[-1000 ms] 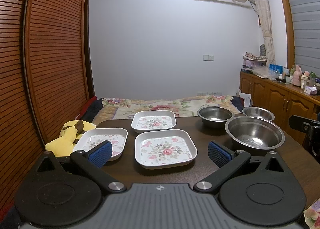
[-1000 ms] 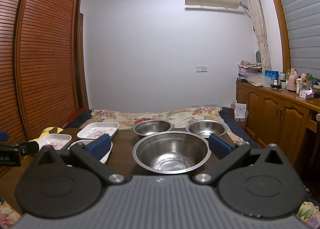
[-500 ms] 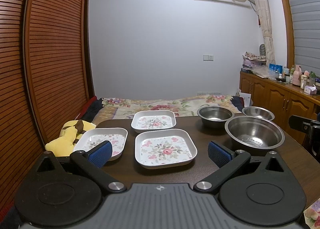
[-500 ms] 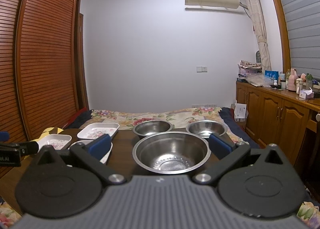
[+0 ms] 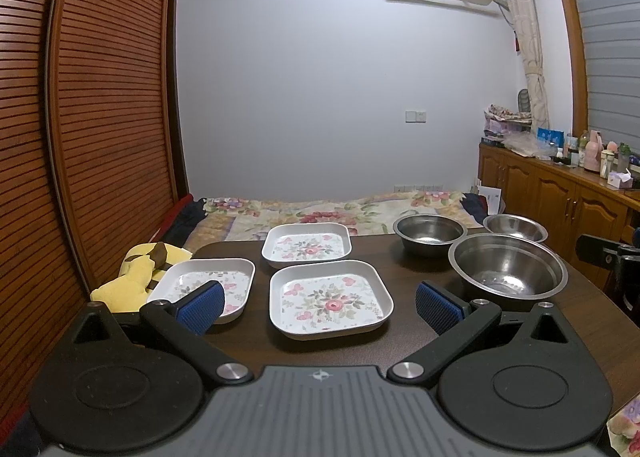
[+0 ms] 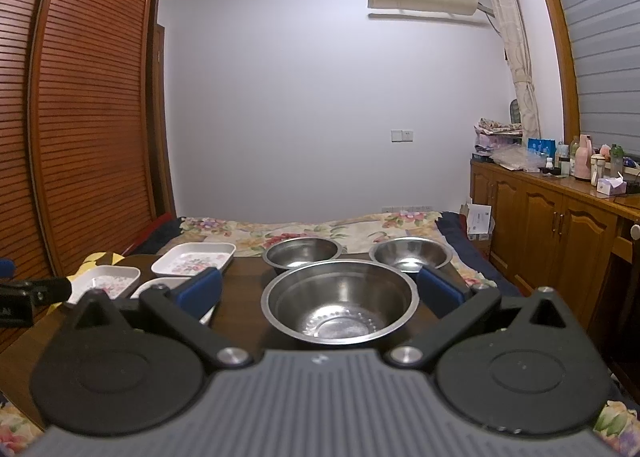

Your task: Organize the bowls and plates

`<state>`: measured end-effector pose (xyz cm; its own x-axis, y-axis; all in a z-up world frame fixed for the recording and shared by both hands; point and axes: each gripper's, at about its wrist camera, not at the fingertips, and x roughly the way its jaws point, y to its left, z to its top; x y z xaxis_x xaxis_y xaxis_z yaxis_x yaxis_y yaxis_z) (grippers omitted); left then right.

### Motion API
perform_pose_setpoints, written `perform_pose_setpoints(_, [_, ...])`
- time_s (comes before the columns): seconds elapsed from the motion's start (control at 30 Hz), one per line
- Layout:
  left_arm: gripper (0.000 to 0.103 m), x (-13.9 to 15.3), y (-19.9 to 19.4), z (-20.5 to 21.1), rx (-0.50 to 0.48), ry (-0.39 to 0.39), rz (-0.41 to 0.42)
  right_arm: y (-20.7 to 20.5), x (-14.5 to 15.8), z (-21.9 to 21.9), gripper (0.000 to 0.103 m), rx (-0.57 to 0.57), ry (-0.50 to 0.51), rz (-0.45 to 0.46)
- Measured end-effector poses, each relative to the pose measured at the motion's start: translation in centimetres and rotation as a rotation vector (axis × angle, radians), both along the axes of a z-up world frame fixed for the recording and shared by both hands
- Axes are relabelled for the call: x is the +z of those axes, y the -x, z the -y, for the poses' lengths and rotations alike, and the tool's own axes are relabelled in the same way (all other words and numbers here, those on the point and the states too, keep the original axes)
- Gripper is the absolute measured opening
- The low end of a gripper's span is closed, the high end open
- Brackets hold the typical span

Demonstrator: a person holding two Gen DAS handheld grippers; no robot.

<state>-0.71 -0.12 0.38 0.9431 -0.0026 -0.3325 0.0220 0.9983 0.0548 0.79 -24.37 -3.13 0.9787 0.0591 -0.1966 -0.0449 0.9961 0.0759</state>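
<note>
Three white square floral plates lie on the dark table (image 5: 400, 337): a near one (image 5: 329, 299), a far one (image 5: 306, 245) and a left one (image 5: 208, 283). Three steel bowls stand to the right: a large one (image 5: 507, 271) (image 6: 340, 302), a middle one (image 5: 430, 232) (image 6: 302, 252) and a small one (image 5: 515, 227) (image 6: 411, 253). My left gripper (image 5: 320, 307) is open and empty, just short of the near plate. My right gripper (image 6: 320, 293) is open and empty, its fingers on either side of the large bowl's near part.
A yellow plush toy (image 5: 138, 273) lies at the table's left edge. A bed with a floral cover (image 5: 340, 209) is behind the table. A wooden cabinet with bottles (image 5: 568, 193) stands on the right, a slatted wardrobe (image 5: 100, 117) on the left.
</note>
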Motion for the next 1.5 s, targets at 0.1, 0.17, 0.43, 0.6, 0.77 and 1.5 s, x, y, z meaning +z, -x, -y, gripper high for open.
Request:
perform_pose_setpoints(0.1, [0.103,0.0,0.0,0.0,0.000,0.000,-0.001,0.0,-0.1,0.0,0.103,0.000,-0.002,0.000])
perform_pose_setpoints(0.17, [0.103,0.0,0.0,0.0,0.000,-0.001,-0.001,0.0,0.0,0.0,0.103,0.000,-0.001,-0.001])
perform_pose_setpoints(0.43, [0.103,0.0,0.0,0.0,0.000,-0.001,-0.001,0.0,-0.1,0.1,0.103,0.003,-0.003,-0.002])
perform_pose_setpoints(0.6, [0.103,-0.1,-0.1,0.0,0.001,0.002,-0.011,0.0,-0.1,0.1,0.103,0.003,-0.001,-0.004])
perform_pose_setpoints(0.77, [0.103,-0.4,-0.5,-0.2,0.001,0.005,-0.024,-0.3,-0.3,0.0,0.103,0.005,0.000,-0.012])
perform_pose_setpoints(1.5, [0.103,-2.7,-4.8,-2.2,0.009,-0.020,-0.125,-3.8,-1.1,-2.4,0.103,0.105,0.039,-0.046])
